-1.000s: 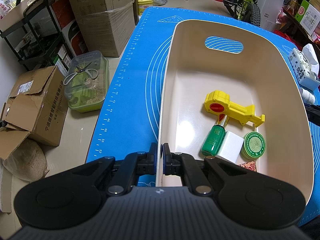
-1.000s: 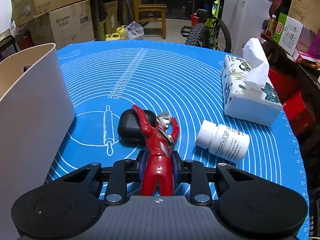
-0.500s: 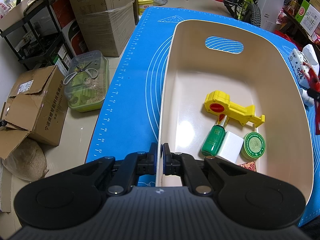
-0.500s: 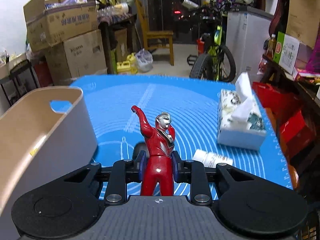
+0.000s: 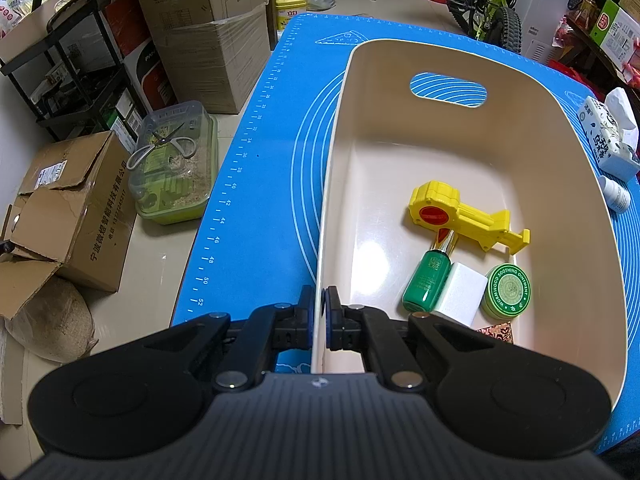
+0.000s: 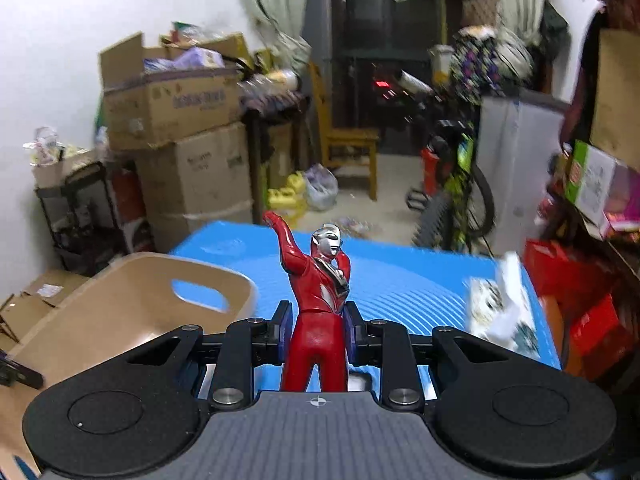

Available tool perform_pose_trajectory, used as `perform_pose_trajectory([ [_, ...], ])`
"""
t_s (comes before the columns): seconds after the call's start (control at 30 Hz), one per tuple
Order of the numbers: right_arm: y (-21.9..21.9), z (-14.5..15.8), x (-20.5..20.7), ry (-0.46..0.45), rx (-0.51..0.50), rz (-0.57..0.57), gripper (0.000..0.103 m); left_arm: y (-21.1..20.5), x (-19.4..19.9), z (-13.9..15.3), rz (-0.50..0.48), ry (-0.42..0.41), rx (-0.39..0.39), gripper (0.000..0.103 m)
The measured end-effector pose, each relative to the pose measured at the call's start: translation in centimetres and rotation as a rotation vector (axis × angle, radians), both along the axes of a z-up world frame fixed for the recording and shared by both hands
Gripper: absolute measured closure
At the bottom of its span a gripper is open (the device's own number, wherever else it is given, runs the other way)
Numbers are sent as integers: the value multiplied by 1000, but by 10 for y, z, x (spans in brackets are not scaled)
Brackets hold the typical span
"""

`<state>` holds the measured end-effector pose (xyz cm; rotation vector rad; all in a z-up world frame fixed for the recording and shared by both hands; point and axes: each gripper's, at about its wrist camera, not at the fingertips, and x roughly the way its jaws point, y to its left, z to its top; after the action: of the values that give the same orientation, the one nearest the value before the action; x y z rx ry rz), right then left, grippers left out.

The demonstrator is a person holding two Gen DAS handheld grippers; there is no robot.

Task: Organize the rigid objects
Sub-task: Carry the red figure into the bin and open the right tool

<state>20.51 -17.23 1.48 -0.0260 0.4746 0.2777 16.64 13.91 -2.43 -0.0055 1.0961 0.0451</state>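
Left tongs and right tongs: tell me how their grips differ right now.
The left tongs are shut on the thin side wall of the cream bin; the right tongs are shut on the red figure at its waist and legs. The left tongs' load rests on the blue mat; the right tongs hold theirs aloft, upright. Both are shut on a rigid thing.

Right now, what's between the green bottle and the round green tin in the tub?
In the left wrist view, a white block lies between the green bottle and the round green tin, inside the cream tub.
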Motion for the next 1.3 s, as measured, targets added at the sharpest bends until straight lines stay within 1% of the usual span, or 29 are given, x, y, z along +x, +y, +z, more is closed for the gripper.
perform_pose_trajectory([
  [0.17, 32, 22, -10, -46, 20, 110, 68, 0, 0, 0, -1, 0, 2, 96],
  [0.33, 68, 24, -14, -34, 7, 203, 68, 0, 0, 0, 0, 0, 1, 96],
  [0.53, 112, 5, -14, 23, -32, 298, 68, 0, 0, 0, 0, 0, 0, 96],
  [0.73, 145, -25, -17, 117, -109, 363, 68, 0, 0, 0, -1, 0, 1, 96],
  [1.03, 159, -59, -15, 274, -195, 396, 67, 0, 0, 0, 0, -1, 0, 96],
  [1.1, 160, -59, -14, 282, -195, 397, 68, -1, 0, 0, 0, 0, 4, 96],
  [1.17, 161, -59, -14, 287, -194, 391, 63, 0, 1, 0, 0, 0, 3, 96],
  [1.2, 160, -58, -15, 287, -194, 390, 58, -1, 1, 0, 0, -1, 4, 96],
  [1.23, 161, -58, -15, 286, -190, 392, 50, -1, 1, 0, 0, -1, 4, 96],
  [1.27, 157, -55, -16, 280, -185, 391, 46, 0, 1, 0, -1, -1, 4, 96],
  [1.3, 156, -54, -17, 270, -178, 388, 39, 0, 1, 0, 0, 0, 4, 96],
])
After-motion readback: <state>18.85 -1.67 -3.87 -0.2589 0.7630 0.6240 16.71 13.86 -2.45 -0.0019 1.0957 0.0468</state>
